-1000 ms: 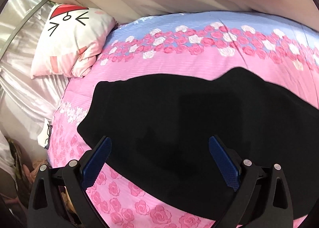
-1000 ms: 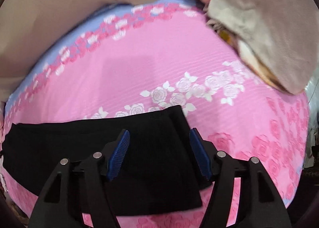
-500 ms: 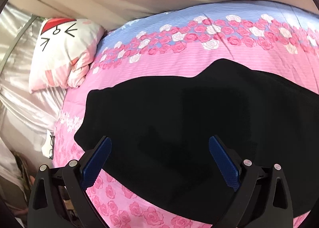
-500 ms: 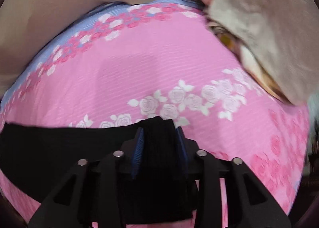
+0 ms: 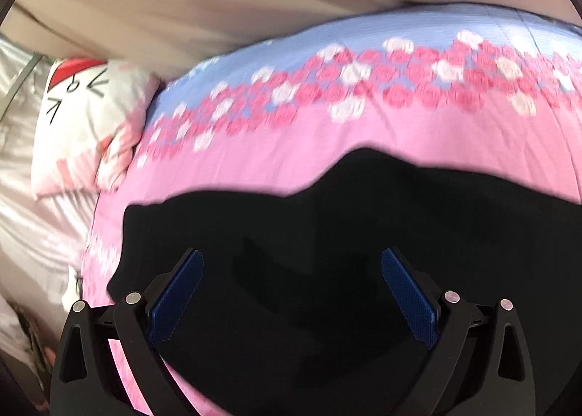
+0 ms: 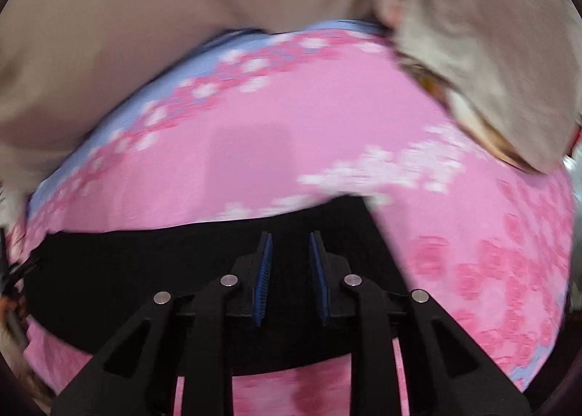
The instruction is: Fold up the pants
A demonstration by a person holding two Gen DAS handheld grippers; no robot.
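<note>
Right wrist view: your right gripper (image 6: 289,274) is clamping down — its jaws have just been closing on the hem end of the black pants (image 6: 145,270), cloth bunched between the pads.
Left wrist view: your left gripper (image 5: 291,292) is hanging wide open over the pants' (image 5: 327,252) broad end, closer and lower than a second ago, gripping nothing.
Pants: lying stretched across the pink floral bedspread (image 5: 254,147), a cartoon pillow (image 5: 83,125) off to the side.
Meaning: one end is being secured — you are setting up the first fold, by my reading.
</note>
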